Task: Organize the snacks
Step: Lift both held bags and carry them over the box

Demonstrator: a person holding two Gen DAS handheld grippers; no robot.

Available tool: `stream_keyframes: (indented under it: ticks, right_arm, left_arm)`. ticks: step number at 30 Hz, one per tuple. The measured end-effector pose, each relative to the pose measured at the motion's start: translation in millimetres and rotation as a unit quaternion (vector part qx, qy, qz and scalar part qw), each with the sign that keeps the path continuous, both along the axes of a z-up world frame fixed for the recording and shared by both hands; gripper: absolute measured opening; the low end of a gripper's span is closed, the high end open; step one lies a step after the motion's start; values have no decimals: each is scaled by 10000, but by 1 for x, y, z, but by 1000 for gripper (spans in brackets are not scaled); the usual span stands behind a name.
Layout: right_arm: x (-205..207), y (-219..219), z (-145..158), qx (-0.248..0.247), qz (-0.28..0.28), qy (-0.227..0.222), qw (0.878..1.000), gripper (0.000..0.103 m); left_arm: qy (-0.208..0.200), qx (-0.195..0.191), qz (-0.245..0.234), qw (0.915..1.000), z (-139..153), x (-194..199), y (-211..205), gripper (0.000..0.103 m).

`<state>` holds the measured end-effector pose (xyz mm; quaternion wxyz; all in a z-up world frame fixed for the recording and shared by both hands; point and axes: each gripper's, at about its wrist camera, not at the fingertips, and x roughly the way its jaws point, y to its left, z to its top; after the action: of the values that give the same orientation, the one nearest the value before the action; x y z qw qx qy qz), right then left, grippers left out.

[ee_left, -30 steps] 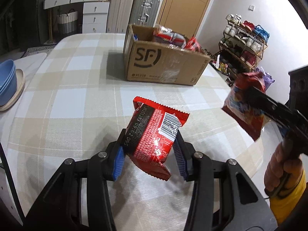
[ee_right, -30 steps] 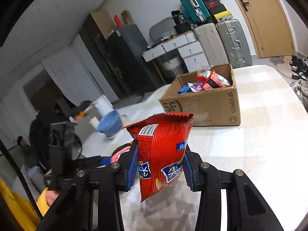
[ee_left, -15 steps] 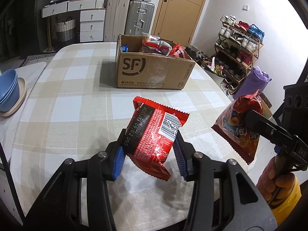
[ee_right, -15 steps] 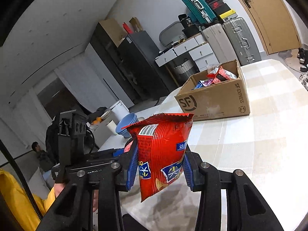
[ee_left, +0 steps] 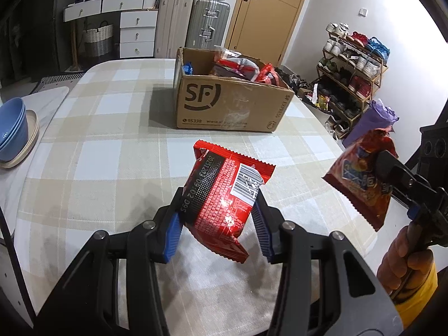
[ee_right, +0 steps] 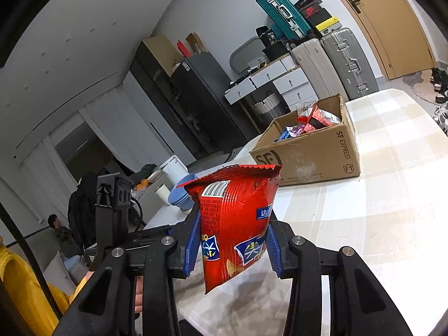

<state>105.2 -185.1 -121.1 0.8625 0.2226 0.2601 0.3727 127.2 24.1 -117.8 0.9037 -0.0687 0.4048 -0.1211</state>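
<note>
My left gripper is shut on a red snack packet with a barcode and holds it above the checked table. My right gripper is shut on a red chip bag, also in the air; it shows at the right of the left wrist view. The brown SF cardboard box stands open at the far side of the table with several snack packets inside. It also shows in the right wrist view.
Blue bowls on a plate sit at the table's left edge. A shoe rack and a purple bag stand right of the table. Suitcases and drawers stand behind the box.
Both grippers have pulled back and risen with their packets, so the box looks farther off. The chip bag has dropped lower at the right of the left wrist view.
</note>
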Motion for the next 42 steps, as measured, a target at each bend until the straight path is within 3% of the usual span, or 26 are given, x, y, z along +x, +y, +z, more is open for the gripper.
stream_keyframes:
  ticks: [12,18,28,35,40,42]
  right_arm:
    - [19,3,-25,-40,17,336,9994,41]
    - [34,4,-17,-103,2,265,9996,41]
    - [71,7,41,-301,-79,-286,9991,41]
    - [116,2,88,-373,-267,-396,9982,41]
    - [151,-1,107,-518,-402,-258,9975,41]
    - [164,-1,112,-582,-469,-248,9969,41]
  left_arm:
    - [226,-58,67,9997,-21,34,4,42]
    - [197,-70,112,9997,-18,54,6,42]
    - [-431,-11,34,9991,41,96,6,42]
    - [-837,-37,-147,9964,89,144,0,42]
    - [-630,-162,-152,9978,101,194,0,42]
    - [-599,-49,-64,9982,103,213,-1,42]
